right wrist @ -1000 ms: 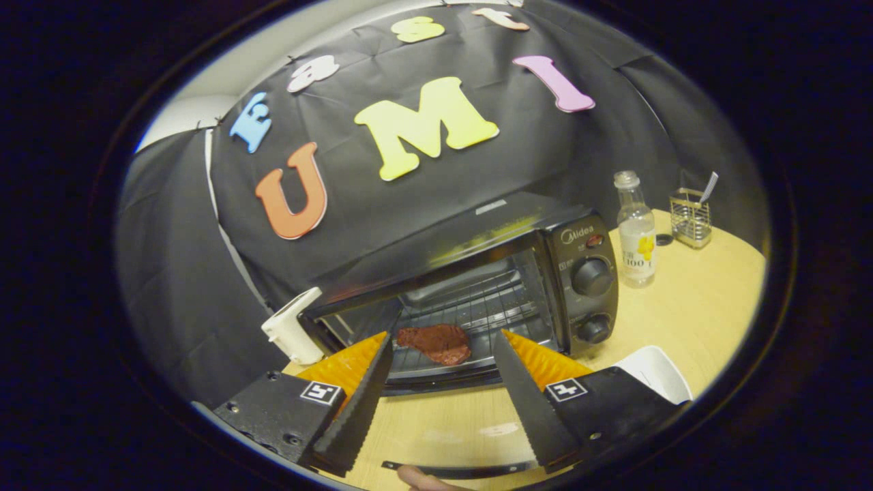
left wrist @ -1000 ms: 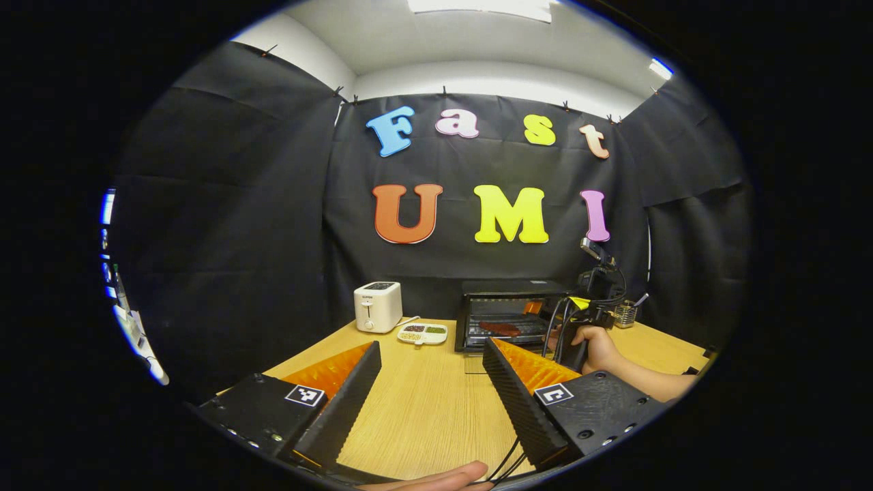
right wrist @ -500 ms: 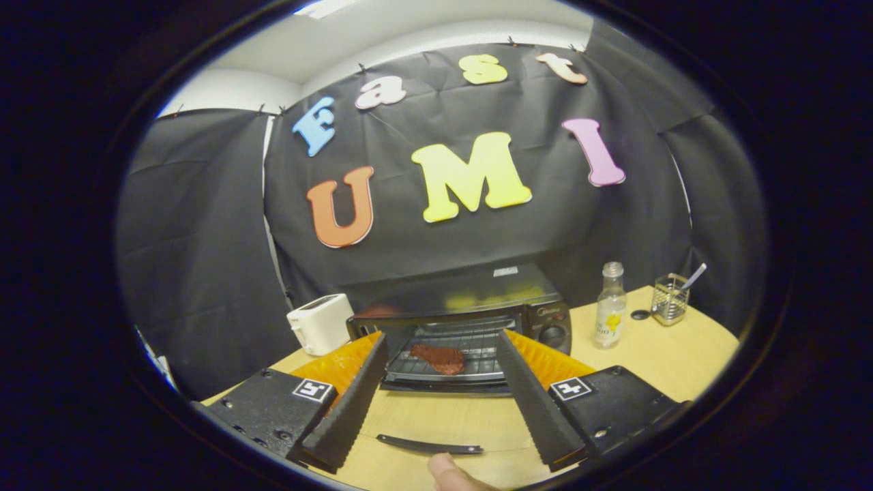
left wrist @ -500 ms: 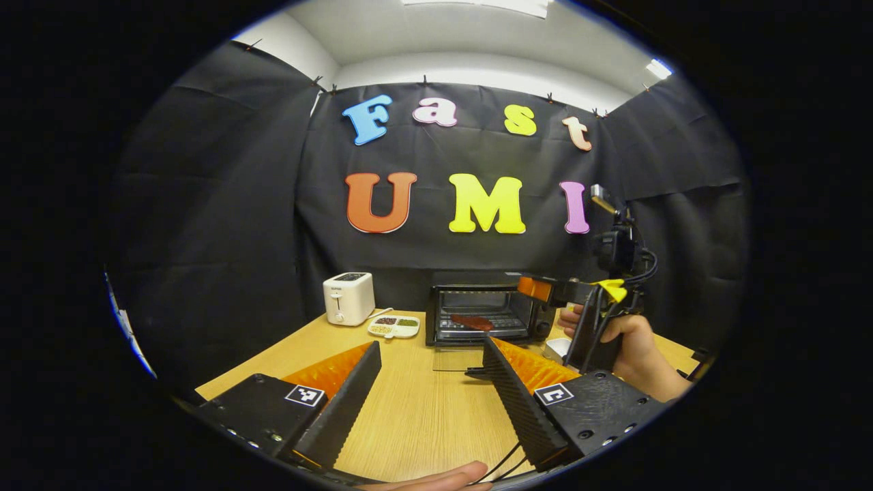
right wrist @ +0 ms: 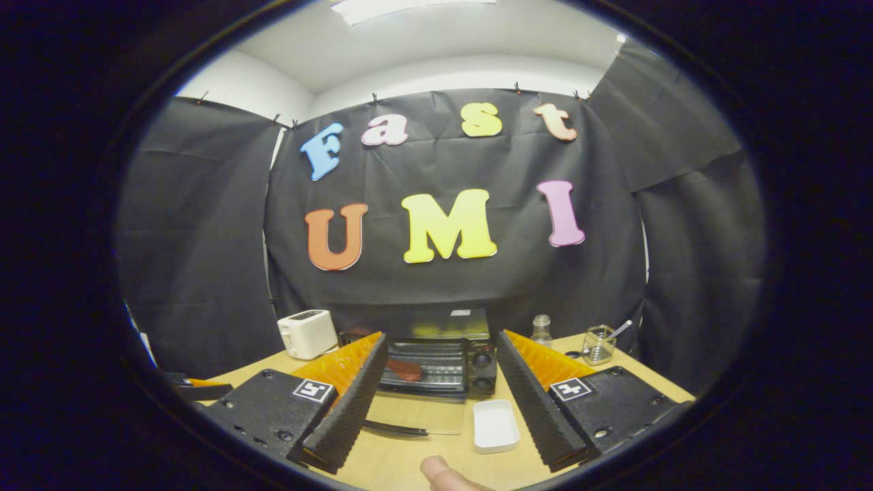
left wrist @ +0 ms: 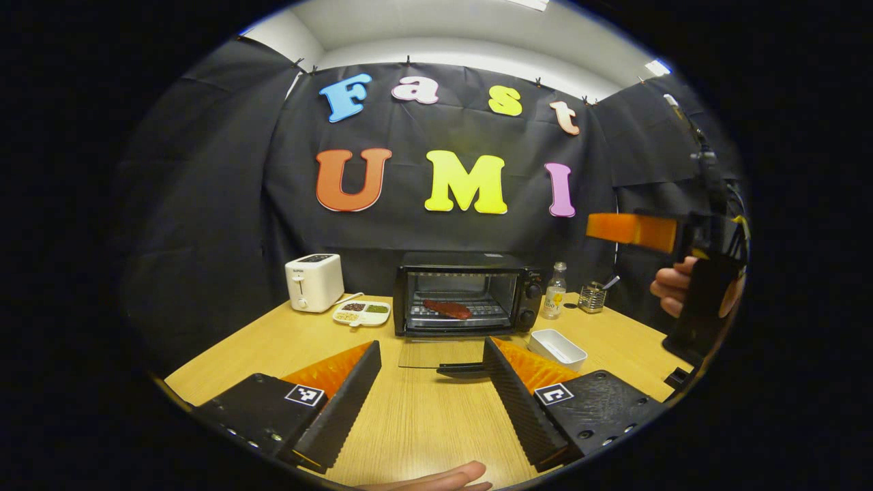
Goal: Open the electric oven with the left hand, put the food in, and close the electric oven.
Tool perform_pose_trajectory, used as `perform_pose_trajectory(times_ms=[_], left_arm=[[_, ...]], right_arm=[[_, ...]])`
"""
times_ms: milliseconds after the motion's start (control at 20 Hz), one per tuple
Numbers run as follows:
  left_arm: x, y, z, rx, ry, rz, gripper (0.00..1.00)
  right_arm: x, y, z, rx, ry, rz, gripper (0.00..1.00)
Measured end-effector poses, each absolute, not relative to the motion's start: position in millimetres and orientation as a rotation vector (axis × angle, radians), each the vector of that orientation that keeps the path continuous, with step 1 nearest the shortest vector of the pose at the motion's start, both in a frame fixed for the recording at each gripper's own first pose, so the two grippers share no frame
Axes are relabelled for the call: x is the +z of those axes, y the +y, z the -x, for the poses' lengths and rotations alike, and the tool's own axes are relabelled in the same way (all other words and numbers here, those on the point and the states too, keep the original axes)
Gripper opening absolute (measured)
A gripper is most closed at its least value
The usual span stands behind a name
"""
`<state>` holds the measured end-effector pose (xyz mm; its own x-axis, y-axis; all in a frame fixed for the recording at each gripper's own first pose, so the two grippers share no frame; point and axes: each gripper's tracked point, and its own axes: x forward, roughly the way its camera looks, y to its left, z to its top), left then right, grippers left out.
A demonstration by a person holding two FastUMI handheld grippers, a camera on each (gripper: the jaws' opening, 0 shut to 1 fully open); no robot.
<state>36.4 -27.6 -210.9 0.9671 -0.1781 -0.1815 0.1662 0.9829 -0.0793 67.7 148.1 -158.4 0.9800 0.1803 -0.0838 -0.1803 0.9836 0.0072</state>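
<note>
In the left gripper view, the left gripper sits low over the pale wooden worktop with its jaws spread wide and nothing between them. Straight ahead, at the back of the worktop, stands the black electric oven; its glass door is folded down flat toward the camera, and the dark handle bar along the door's front edge lies just beyond the gripper's right finger, not touching it as far as can be judged. The reddish-brown slab of food lies on the wire rack inside the oven. A shallow white rectangular dish, empty, sits on the worktop to the right of the door. Off to the right, the right gripper is held high in a hand, well apart from the oven. In the right gripper view, the right gripper's own jaws are spread and hold nothing; between its fingers the open oven shows with the food on its rack, the lowered door's handle in front, and the white dish beside it. Opening and loading look done, so closing is the step in hand. That probably calls for the left gripper to reach the door's front edge, get under or onto the handle, and swing the door up until it shuts, without knocking the dish.
</note>
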Motion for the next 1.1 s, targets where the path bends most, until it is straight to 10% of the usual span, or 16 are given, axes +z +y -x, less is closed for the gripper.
perform_pose_trajectory(times_ms=[1100], left_arm=[[-367,-125,-127,-0.316,0.571,-0.045,0.96]], right_arm=[[-77,76,28,0.166,-0.096,0.011,0.96]])
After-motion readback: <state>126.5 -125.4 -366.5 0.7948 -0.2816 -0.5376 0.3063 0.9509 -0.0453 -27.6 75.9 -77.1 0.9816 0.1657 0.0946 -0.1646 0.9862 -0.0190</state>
